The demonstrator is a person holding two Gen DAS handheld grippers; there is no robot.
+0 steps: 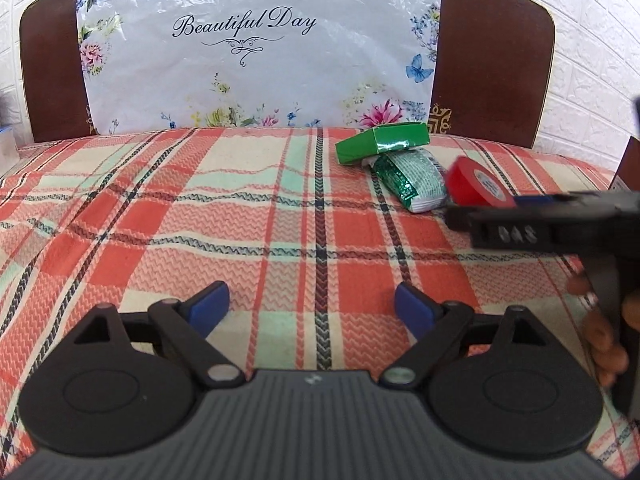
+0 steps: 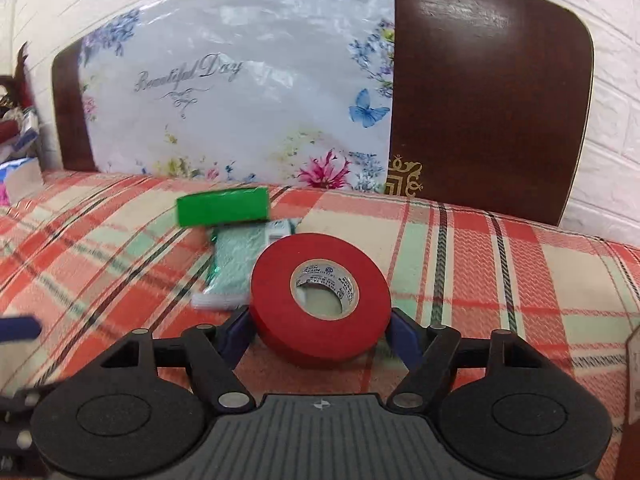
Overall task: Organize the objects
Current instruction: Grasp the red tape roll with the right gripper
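A red tape roll (image 2: 320, 300) sits clamped between the blue pads of my right gripper (image 2: 320, 330), held above the plaid bedspread. It also shows in the left wrist view (image 1: 476, 184) at the right, with the right gripper (image 1: 472, 206) under it. A green box (image 1: 382, 142) rests on a green-and-white foil packet (image 1: 414, 182) on the bed, just left of the roll; both show in the right wrist view as the box (image 2: 222, 206) and the packet (image 2: 236, 266). My left gripper (image 1: 312, 310) is open and empty over the bedspread.
The plaid bedspread (image 1: 200, 220) covers the bed. A floral "Beautiful Day" plastic sheet (image 1: 256, 48) leans on the brown headboard (image 2: 488, 112). Cluttered items (image 2: 16, 140) lie at the far left. A brown object's edge (image 2: 632, 360) shows at the right.
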